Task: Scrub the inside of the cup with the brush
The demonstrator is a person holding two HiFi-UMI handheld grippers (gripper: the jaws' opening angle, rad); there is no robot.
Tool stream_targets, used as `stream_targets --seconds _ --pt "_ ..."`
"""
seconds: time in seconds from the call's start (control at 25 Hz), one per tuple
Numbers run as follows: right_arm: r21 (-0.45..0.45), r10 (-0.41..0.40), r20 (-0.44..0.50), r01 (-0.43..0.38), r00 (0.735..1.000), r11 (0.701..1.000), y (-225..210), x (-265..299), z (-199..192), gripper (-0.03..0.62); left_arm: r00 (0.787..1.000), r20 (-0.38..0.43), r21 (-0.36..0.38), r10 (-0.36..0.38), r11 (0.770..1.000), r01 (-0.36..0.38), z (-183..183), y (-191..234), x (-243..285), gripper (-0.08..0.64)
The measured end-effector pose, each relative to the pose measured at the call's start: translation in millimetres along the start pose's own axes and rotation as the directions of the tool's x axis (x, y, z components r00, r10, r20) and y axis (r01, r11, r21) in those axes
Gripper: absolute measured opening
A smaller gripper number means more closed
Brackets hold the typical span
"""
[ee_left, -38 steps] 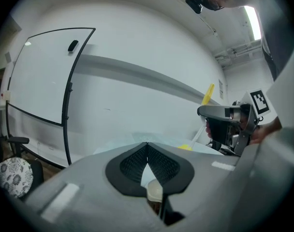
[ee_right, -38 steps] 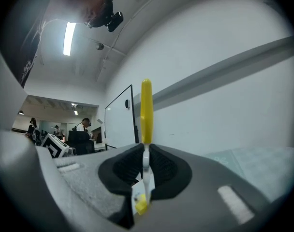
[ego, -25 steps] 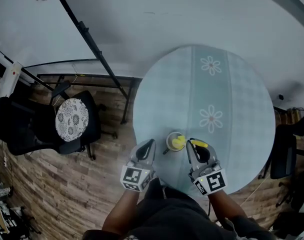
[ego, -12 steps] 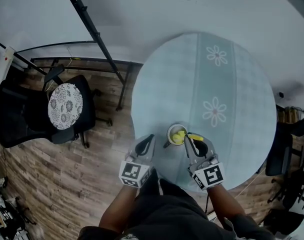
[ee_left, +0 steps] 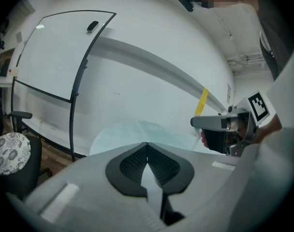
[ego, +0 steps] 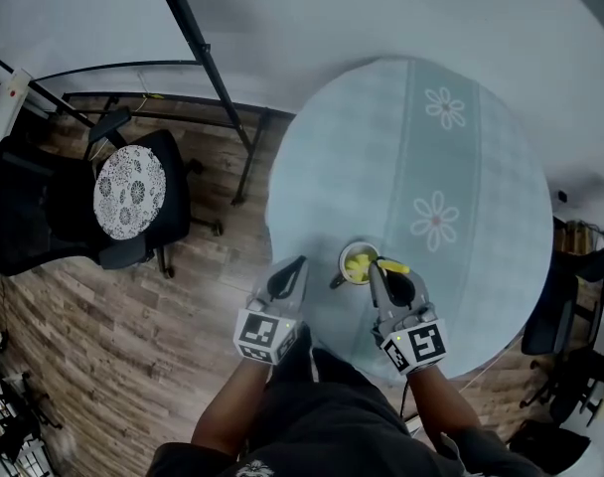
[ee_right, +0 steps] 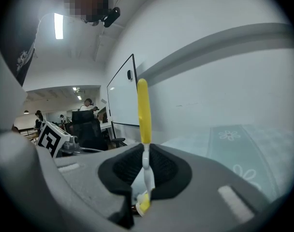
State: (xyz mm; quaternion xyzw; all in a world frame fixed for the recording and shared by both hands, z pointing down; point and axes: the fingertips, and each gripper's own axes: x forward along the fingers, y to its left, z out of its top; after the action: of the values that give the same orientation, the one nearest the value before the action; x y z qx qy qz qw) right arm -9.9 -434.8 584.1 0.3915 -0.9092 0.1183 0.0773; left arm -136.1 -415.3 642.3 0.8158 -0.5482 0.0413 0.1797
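Brush point(ee_right: 143, 111) clamped in right gripper point(ego: 380, 275), lower end largely hidden.

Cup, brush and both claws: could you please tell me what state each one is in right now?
Cup: upright on the table, brush head inside, not gripped.
Brush: clamped by its stem, head down in the cup.
Left claw: shut, empty, apart from the cup.
Right claw: shut on the brush.
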Motion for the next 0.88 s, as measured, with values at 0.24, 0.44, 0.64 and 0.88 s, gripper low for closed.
stream_targets --seconds 0.24,0.44,0.64,0.88 --pt "0.003 -0.004 0.021 0.004 1.000 1.000 2 15 3 0.037 1.000 -0.007 -0.011 0.005 1.000 -0.005 -5 5 -3 0.005" --pt "-0.023 -0.007 0.042 0.008 0.999 1.000 -3 26 8 0.037 1.000 -0.006 -0.001 -0.006 1.000 0.006 -4 4 -2 0.005" --pt "-0.064 -0.018 0.052 0.021 0.999 0.998 -7 33 10 0.037 1.000 -0.010 -0.002 -0.010 1.000 0.010 -5 5 -1 0.005" --pt "-0.092 -0.039 0.048 0.043 0.998 0.995 -16 30 8 0.037 1.000 -0.017 0.000 -0.016 1.000 0.016 -6 2 3 0.005"
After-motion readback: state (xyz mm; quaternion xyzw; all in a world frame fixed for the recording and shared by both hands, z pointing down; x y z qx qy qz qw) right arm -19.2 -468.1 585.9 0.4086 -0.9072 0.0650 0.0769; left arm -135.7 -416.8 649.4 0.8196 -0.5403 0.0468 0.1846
